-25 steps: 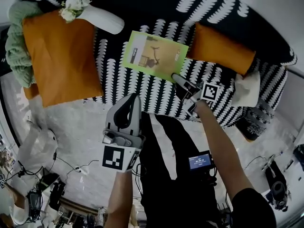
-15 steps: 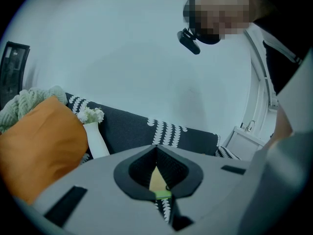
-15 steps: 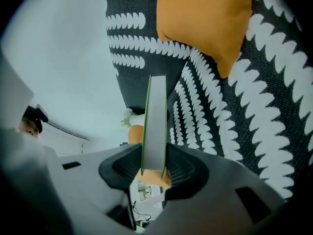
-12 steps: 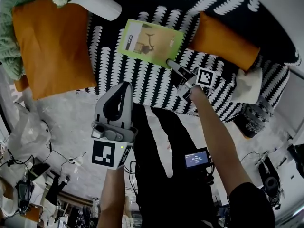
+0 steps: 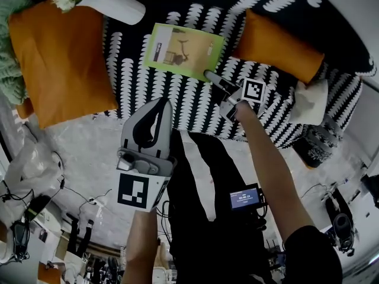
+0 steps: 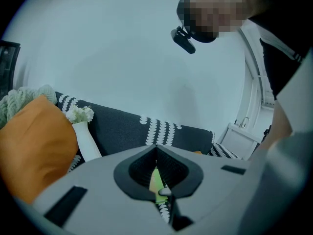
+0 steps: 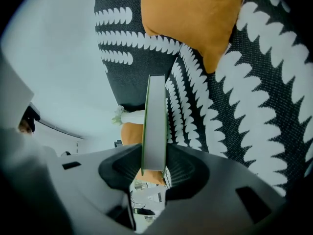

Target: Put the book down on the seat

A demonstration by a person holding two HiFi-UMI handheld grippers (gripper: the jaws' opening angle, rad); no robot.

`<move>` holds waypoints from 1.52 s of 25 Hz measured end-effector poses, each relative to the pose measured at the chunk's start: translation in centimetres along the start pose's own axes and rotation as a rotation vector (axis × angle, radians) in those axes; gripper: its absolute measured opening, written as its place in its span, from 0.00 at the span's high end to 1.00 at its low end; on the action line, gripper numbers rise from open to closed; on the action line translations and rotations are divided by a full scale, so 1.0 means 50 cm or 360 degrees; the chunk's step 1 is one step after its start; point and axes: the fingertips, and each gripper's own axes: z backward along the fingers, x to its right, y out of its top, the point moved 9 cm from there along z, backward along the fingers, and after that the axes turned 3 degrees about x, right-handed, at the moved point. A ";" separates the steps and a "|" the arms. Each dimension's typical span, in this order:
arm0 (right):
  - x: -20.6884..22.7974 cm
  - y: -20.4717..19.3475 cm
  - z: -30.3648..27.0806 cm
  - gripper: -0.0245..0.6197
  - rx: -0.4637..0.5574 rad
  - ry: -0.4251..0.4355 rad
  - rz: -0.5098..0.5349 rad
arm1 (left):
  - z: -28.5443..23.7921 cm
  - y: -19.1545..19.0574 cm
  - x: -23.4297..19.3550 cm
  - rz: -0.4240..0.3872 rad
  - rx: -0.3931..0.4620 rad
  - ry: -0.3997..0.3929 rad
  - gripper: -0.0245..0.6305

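The right tongs point(image 5: 214, 78) pinched the green book point(image 5: 184, 50) by its near right corner, the cover lying flat over the patterned seat point(image 5: 177, 108). Whether it touched the fabric I couldn't tell. The book sat in the open strip between the big orange cushion point(image 5: 59, 58) and the smaller orange cushion point(image 5: 278, 46), clear of both. The white vase point(image 5: 112, 5) lay near its far left corner. The left tongs point(image 5: 161, 108) were pressed together, empty, by the seat's front edge.

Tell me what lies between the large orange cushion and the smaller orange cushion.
The head view shows the thin green-covered book there, over the black-and-white patterned sofa seat, gripped at its near corner by the right gripper.
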 end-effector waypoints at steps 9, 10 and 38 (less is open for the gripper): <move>-0.031 -0.012 0.015 0.71 -0.0022 -0.0316 0.0059 | 0.042 0.065 0.000 0.0003 0.0059 -0.0049 0.94; -0.032 -0.010 0.017 0.71 -0.0016 -0.0361 0.0069 | 0.042 0.065 -0.003 0.0010 0.0070 -0.0061 0.94; 0.105 -0.063 0.057 0.44 -0.0032 -0.0758 0.0131 | 0.008 -0.055 -0.043 0.0076 -0.0081 -0.0173 0.94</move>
